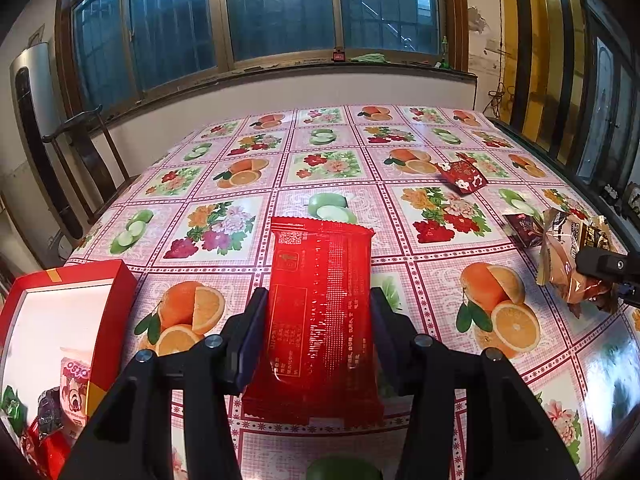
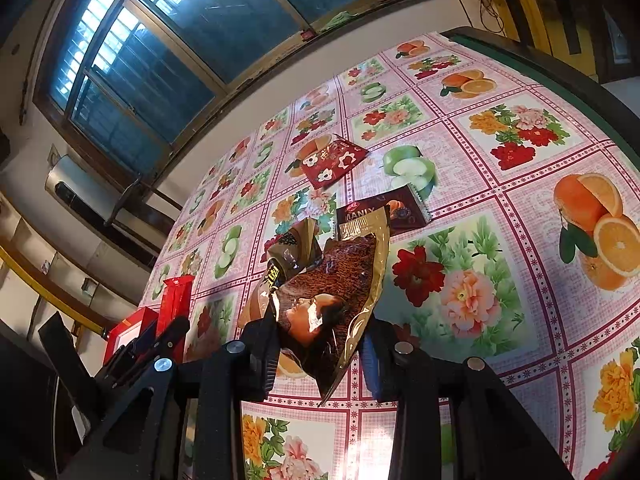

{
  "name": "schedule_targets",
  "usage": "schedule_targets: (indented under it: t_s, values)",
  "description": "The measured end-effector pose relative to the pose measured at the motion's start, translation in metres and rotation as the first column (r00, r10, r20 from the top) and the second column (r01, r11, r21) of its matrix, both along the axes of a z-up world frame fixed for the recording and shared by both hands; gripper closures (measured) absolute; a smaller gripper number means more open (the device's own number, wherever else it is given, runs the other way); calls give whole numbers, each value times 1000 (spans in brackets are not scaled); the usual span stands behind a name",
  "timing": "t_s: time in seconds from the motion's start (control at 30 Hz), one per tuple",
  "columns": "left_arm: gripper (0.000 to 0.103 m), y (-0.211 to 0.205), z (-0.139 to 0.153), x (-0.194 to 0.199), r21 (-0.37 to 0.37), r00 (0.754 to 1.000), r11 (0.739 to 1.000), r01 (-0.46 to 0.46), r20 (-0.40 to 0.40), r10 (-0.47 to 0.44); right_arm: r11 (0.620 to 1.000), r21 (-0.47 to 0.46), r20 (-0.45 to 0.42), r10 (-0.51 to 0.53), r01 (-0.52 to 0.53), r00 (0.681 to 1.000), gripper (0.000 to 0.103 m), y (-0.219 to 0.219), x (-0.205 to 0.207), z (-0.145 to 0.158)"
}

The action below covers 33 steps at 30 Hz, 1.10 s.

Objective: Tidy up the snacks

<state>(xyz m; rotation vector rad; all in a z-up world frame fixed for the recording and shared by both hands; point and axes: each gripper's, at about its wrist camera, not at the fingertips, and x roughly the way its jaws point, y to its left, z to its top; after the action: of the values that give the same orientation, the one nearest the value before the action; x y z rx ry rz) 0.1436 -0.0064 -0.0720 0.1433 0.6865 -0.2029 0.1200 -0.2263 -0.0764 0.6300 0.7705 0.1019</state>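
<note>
My left gripper [image 1: 318, 324] is shut on a flat red snack packet [image 1: 322, 300], held above the fruit-patterned tablecloth [image 1: 400, 240]. A red box [image 1: 60, 320] with a white inside stands at the left and holds several small snacks. My right gripper [image 2: 320, 344] is shut on a brown and gold snack bag [image 2: 332, 296]; it also shows in the left wrist view [image 1: 572, 260] at the right edge. A red flowered packet [image 2: 332, 158] and a dark maroon packet [image 2: 392, 210] lie on the table beyond the right gripper, and both show in the left wrist view [image 1: 464, 174] [image 1: 524, 228].
A dark wooden chair [image 1: 84, 156] stands at the table's far left side. A wall with a wide window [image 1: 280, 12] runs behind the table. The table's dark right edge [image 1: 560, 168] borders yellow-framed doors.
</note>
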Motion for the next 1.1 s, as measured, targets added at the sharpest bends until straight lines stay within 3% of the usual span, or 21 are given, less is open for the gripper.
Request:
schedule_targets:
  t_s: [1.1]
  values:
    - [54,3,8,-7,-5,999,1000,-10,45,10,999,-44,48,-17,19,999,67,2,-4,8]
